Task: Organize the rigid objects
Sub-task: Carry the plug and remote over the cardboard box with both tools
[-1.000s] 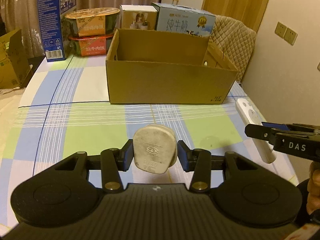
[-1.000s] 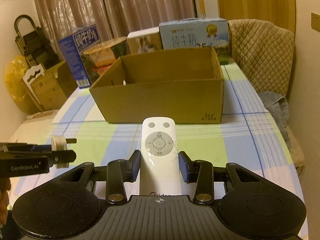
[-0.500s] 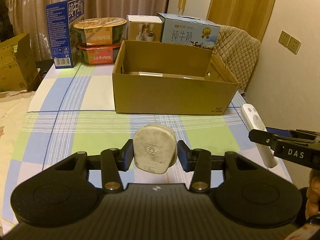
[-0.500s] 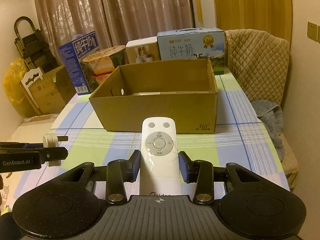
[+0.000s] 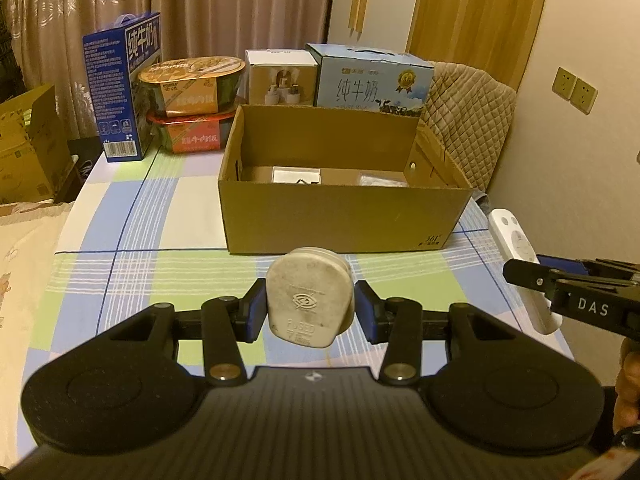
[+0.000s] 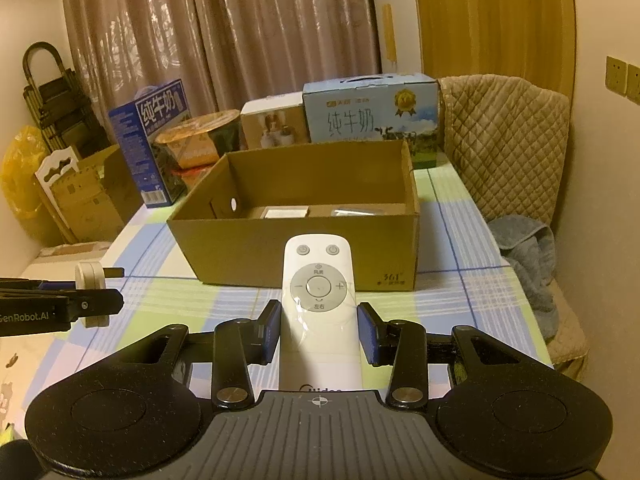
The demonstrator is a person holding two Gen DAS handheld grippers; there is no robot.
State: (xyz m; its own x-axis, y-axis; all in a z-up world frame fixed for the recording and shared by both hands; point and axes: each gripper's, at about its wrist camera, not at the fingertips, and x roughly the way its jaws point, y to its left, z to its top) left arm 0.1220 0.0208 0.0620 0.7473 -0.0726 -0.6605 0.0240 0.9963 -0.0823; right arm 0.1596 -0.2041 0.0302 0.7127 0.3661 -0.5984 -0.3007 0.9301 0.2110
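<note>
since a second ago both grippers have risen: the box (image 5: 344, 216) now shows its floor, which its front wall hid before, and it sits lower in both views.

much is hard to read. inside the box a white flat item (image 5: 296, 176) and a pale shiny item (image 6: 354, 211) lie on the floor, each partly cut by the front wall, so what they are is unclear. the plug's pins are hidden in the left view; in the right view one dark pin shows from the side. the lower end of the remote (image 6: 319, 312) is hidden under the gripper body. a person's hand (image 5: 626, 396) is cut off at the right edge of the left view.

the left gripper (image 5: 309, 307) points down at a slant toward the table (image 5: 100, 208), its blue pads pinching a worn white plug (image 5: 310, 300) held clear of the cloth, near the box's front. the right gripper (image 6: 319, 332) tilts down likewise, pads clamped on the sides of the white remote, whose buttons face up; it too hangs in front of the box. the two grippers are side by side, apart.

count: two grippers, one plug, one remote, one open box, two items in it. behind it, two milk cartons (image 5: 370, 82), two stacked food bowls (image 5: 192, 88), one small white carton (image 5: 280, 76). one quilted chair (image 6: 504, 148) with one grey towel (image 6: 528, 248).
</note>
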